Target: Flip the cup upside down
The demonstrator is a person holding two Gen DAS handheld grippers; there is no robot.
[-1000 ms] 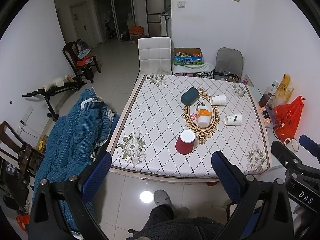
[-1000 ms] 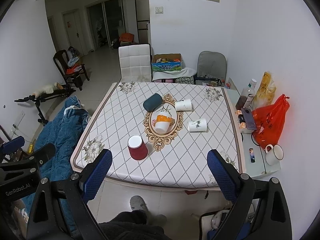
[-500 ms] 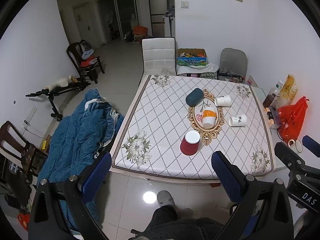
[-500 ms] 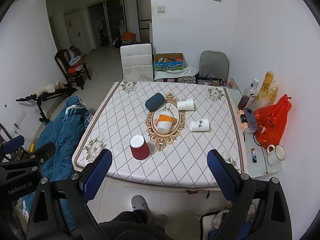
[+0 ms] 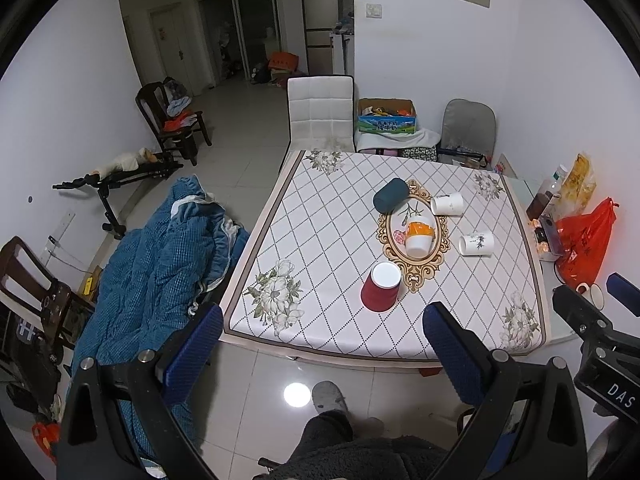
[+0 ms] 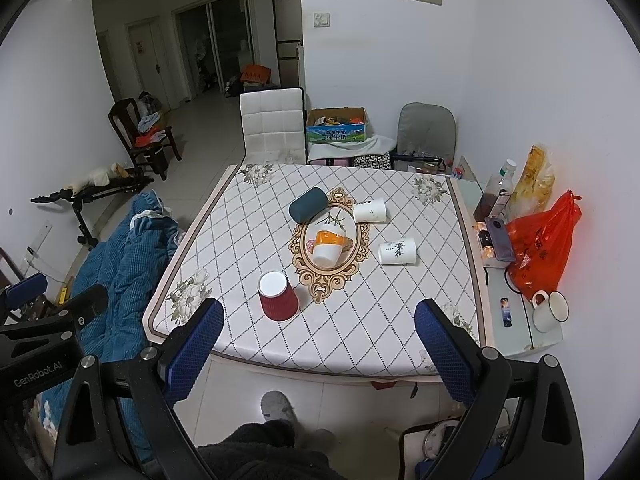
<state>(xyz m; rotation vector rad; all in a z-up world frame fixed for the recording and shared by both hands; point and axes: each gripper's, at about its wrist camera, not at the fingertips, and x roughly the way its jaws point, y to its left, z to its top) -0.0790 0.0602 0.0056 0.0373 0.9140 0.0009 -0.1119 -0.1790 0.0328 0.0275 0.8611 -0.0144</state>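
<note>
Left wrist view is pulling back from the table (image 5: 320,216), both claws, left gripper (image 5: 322,344) and right gripper (image 6: 318,338), gaping empty, the red cup (image 5: 380,287) near the oval mat (image 5: 416,276) already inverted.

Both views are evenly lit by cool overhead room light. A round glare spot is seen on the floor tile (image 5: 297,395) at lower centre of the left view; a fainter one shows at lower centre of the right view. Only short, soft shadows are cast on the table (image 5: 320,232). The hallway (image 5: 244,32) at upper centre is left dim. The bag (image 6: 544,248) at right edge is oversaturated, with an orange cast thrown on the wall beside it. Strong fisheye bending is seen: wall and door lines are curved, and corners are cut off by a black vignette. Focus is held sharp across the centre; slight softness is noted toward the rim. No motion blur is visible.
</note>
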